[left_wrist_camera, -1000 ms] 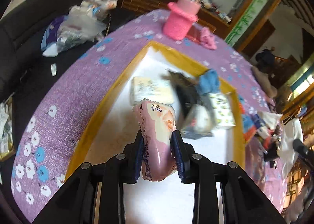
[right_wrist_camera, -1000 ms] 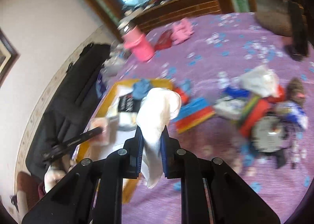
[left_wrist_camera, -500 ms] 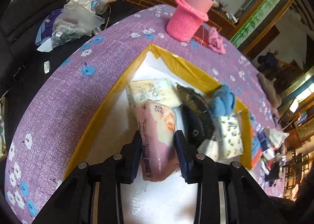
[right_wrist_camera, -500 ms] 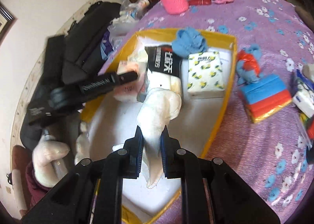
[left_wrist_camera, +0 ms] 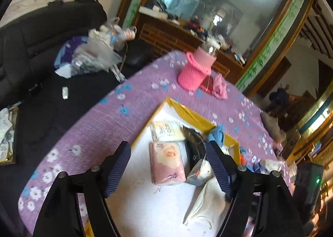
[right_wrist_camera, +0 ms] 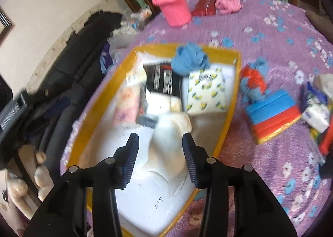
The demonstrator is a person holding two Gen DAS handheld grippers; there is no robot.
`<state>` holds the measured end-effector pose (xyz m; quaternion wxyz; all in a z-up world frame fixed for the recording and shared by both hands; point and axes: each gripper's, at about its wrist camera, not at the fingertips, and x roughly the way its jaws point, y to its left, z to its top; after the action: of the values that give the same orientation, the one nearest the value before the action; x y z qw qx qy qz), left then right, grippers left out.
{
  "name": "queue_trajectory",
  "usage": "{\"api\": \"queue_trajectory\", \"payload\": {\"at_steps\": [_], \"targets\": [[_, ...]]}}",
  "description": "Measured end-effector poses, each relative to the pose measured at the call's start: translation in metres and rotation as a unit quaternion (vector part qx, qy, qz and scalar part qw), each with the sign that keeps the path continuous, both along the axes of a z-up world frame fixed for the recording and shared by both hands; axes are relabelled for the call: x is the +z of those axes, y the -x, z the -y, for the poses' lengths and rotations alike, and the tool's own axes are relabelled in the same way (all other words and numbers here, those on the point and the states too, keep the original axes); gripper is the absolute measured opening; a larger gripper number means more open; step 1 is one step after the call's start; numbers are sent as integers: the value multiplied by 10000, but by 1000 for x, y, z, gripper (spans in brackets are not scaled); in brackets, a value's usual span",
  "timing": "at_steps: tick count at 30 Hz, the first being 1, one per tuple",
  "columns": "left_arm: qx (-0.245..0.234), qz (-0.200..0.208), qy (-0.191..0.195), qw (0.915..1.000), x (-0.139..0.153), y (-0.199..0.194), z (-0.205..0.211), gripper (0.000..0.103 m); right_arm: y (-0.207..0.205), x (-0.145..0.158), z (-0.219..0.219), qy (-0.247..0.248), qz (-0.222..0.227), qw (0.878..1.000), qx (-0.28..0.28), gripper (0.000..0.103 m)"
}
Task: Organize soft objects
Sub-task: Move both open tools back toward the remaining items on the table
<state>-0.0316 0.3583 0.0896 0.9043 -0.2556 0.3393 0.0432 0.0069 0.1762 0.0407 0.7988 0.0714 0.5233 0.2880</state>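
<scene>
Pink tissue pack [left_wrist_camera: 167, 163] lies flat in the yellow-rimmed tray [left_wrist_camera: 199, 117], beside the black pouch [left_wrist_camera: 194, 143]; the left gripper [left_wrist_camera: 168, 169], whose jaws have just been opening, stands spread above it, not touching. White cloth [right_wrist_camera: 168, 143] (also in the tray, near the lemon-print pack [right_wrist_camera: 206, 93]) sits between the just-opened, spread pads of the right gripper [right_wrist_camera: 160, 159]. Risk: it looks limp, so a pad could snag it on withdrawal and drag it over the rim.

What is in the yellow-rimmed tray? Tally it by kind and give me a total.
Tissue packs: 3 (pink pack, cream pack, lemon-print pack)
Cloths: 2 (blue cloth, white cloth)
Packets: 2 (black packet, silvery packet)
Total: 7
</scene>
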Motion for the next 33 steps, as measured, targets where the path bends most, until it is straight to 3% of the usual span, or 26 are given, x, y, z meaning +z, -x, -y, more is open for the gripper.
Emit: {"api": "queue_trajectory", "payload": {"at_steps": [3, 6, 8, 10, 12, 15, 19, 22, 25, 27, 33], "targets": [[69, 165, -178, 9997, 11, 21, 8, 84, 6, 30, 28, -10, 347, 9993, -125, 42], [58, 467, -509, 9976, 26, 43, 28, 97, 16, 65, 75, 252, 894, 9945, -476, 44], [3, 712, -631, 9955, 36, 58, 46, 101, 25, 88, 116, 453, 1265, 9873, -850, 59], [-141, 915, -650, 9936, 43, 66, 66, 102, 36, 108, 158, 611, 1632, 9761, -1300, 82], [-430, 999, -631, 9921, 47, 68, 90, 102, 42, 119, 192, 714, 1879, 9657, -1641, 84], [-908, 857, -645, 9901, 45, 62, 128, 102, 43, 109, 246, 782, 1655, 9589, -2168, 84], [-1477, 380, -794, 9851, 24, 44, 180, 102, 41, 62, 304, 330, 858, 9602, -2638, 83], [-1999, 1, -1189, 9726, 4, 27, 222, 100, 45, 36, 329, 98, 533, 9582, -2808, 83], [-2503, -316, -2080, 9450, -20, 6, 266, 89, 49, 30, 342, -40, 484, 9568, -2866, 83], [-2686, -530, -2479, 9293, -32, -13, 285, 89, 52, 32, 348, -100, 521, 9557, -2896, 83], [-3123, -1076, -2734, 9034, -54, -97, 322, 84, 53, 32, 361, -256, 574, 9550, -2900, 83]]}}
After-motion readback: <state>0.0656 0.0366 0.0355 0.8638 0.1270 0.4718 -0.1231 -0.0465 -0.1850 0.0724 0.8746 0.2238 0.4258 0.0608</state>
